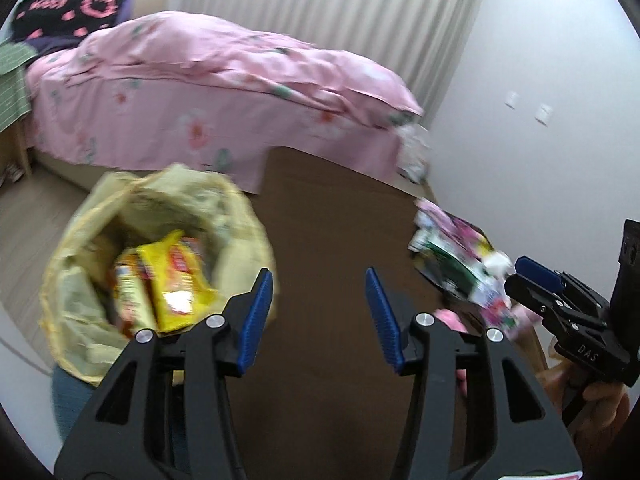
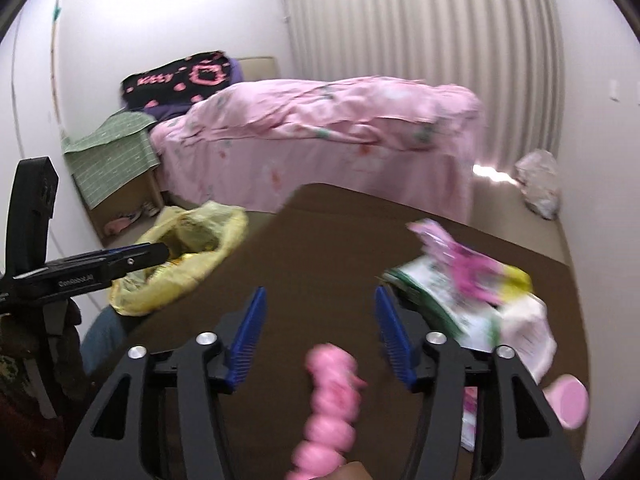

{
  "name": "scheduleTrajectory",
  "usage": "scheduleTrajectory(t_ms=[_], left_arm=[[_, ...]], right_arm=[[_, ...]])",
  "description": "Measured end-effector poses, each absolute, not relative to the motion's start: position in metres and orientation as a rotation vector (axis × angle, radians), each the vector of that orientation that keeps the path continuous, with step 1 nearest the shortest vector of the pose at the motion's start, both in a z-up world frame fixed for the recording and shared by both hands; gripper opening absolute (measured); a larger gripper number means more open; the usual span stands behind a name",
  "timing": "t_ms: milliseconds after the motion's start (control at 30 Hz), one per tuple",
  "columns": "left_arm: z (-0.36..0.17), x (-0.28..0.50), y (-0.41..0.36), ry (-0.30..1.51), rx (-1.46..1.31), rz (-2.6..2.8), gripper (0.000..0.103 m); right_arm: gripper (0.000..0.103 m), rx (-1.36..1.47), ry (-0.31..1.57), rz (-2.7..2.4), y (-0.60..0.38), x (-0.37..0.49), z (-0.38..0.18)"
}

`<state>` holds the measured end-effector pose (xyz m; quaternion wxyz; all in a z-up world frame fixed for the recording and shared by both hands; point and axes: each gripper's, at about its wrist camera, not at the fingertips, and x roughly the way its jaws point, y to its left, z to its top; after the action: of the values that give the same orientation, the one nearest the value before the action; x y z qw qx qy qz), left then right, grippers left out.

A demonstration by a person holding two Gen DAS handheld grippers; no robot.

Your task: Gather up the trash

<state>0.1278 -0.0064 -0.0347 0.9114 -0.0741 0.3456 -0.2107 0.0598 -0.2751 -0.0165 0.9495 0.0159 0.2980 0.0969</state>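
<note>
A yellow trash bag (image 1: 160, 256) lines a bin left of the brown table (image 1: 332, 240); snack wrappers (image 1: 172, 280) lie inside it. It also shows in the right wrist view (image 2: 188, 248). A pile of wrappers and packets (image 1: 460, 256) lies on the table's right side, also seen in the right wrist view (image 2: 472, 288). My left gripper (image 1: 320, 312) is open and empty over the table beside the bag. My right gripper (image 2: 320, 328) is open and empty left of the pile; it shows in the left wrist view (image 1: 532, 276). A pink bumpy object (image 2: 328, 408) lies blurred between its jaws, near the camera.
A bed with a pink floral cover (image 2: 320, 136) stands behind the table. A green-covered bedside stand (image 2: 116, 148) is at the left. A white plastic bag (image 2: 538, 180) lies on the floor by the curtain. A pink round lid (image 2: 568, 404) lies at the table's right edge.
</note>
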Motion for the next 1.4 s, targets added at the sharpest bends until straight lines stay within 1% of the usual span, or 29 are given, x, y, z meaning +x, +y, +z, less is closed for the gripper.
scheduleTrajectory(t_ms=[100,133,233,433,533,800,933,1100,1167,1233,1267,1333,1367,1400], left_arm=[[-0.035,0.118,-0.037,0.698,-0.111,-0.507,0.046],[-0.035,0.115,-0.05,0.695,-0.091,-0.534,0.046],[-0.037,0.111,-0.075,0.689,-0.054,-0.59,0.046],[-0.044,0.111,-0.127,0.676,0.017,-0.733,0.047],[-0.047,0.117,-0.148,0.654,0.065,-0.783,0.047],[-0.032,0.171,-0.208,0.612,0.155,-0.909,0.047],[-0.029,0.201,-0.261,0.59,0.288,-1.031,0.048],[-0.058,0.234,-0.319,0.702,0.439,-1.032,0.048],[-0.077,0.248,-0.335,0.795,0.488,-1.003,0.048],[-0.093,0.256,-0.34,0.909,0.522,-0.973,0.042],[-0.093,0.255,-0.333,0.911,0.493,-0.973,0.037],[-0.09,0.249,-0.321,0.906,0.468,-0.973,0.031],[-0.088,0.245,-0.313,0.905,0.46,-0.97,0.026],[-0.087,0.241,-0.307,0.905,0.454,-0.968,0.024]], right_arm=[[0.057,0.049,0.591,0.141,-0.309,0.04,-0.022],[0.061,0.056,0.59,0.129,-0.316,0.034,-0.024],[0.066,0.072,0.574,0.096,-0.342,0.017,-0.028],[0.067,-0.011,0.606,-0.023,-0.366,-0.006,-0.041],[0.067,0.005,0.62,-0.047,-0.373,-0.013,-0.049],[0.067,0.004,0.63,-0.091,-0.378,-0.029,-0.073],[0.067,0.022,0.653,-0.103,-0.379,-0.034,-0.083],[0.067,0.058,0.684,-0.104,-0.384,-0.036,-0.092],[0.067,0.059,0.697,-0.102,-0.385,-0.036,-0.096],[0.067,0.052,0.7,-0.101,-0.384,-0.037,-0.097],[0.067,0.05,0.698,-0.098,-0.383,-0.038,-0.098],[0.067,0.055,0.694,-0.084,-0.383,-0.039,-0.099],[0.067,0.061,0.697,-0.075,-0.382,-0.039,-0.099],[0.067,0.065,0.703,-0.066,-0.382,-0.037,-0.1]])
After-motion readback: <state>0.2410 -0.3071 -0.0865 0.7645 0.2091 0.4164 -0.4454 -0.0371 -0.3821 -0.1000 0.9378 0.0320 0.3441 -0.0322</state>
